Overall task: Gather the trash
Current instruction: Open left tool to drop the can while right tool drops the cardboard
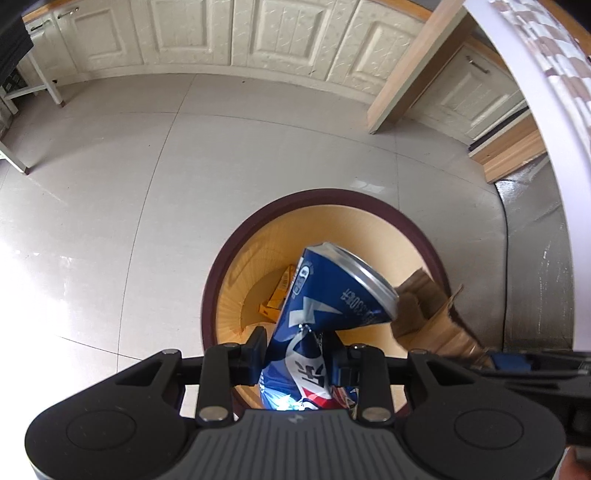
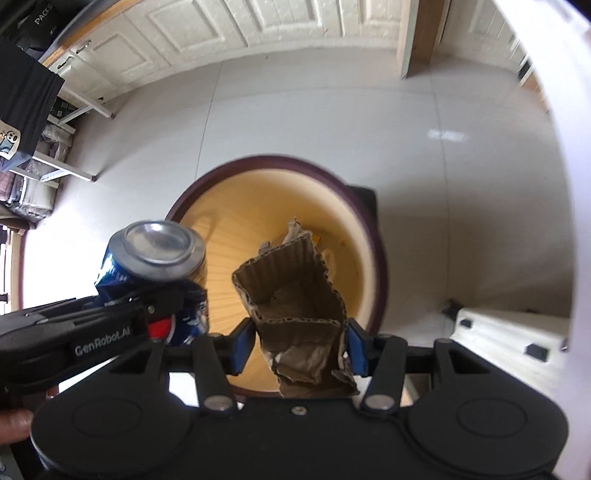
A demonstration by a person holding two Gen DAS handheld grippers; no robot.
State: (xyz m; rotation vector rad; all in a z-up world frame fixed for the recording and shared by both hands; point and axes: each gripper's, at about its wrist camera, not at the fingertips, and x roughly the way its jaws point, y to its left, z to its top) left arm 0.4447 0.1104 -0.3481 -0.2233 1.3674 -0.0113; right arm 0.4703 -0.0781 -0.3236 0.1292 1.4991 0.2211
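Observation:
My left gripper (image 1: 298, 354) is shut on a crushed blue soda can (image 1: 325, 295) and holds it over a round yellow trash bin with a dark rim (image 1: 236, 240). My right gripper (image 2: 300, 343) is shut on a torn piece of brown corrugated cardboard (image 2: 295, 288) and holds it over the same bin (image 2: 354, 199). In the right wrist view the can (image 2: 159, 251) and the left gripper (image 2: 166, 314) are just to the left of the cardboard. In the left wrist view the cardboard (image 1: 428, 314) is at the can's right. An orange-yellow wrapper (image 1: 277, 295) lies at the bin's bottom.
The bin stands on a pale tiled floor (image 1: 147, 166). White panelled cabinets (image 1: 221, 33) line the far wall. A wooden post (image 1: 413, 74) stands at the right. A white table edge (image 1: 546, 129) curves along the right side. A white rack (image 2: 55, 162) stands far left.

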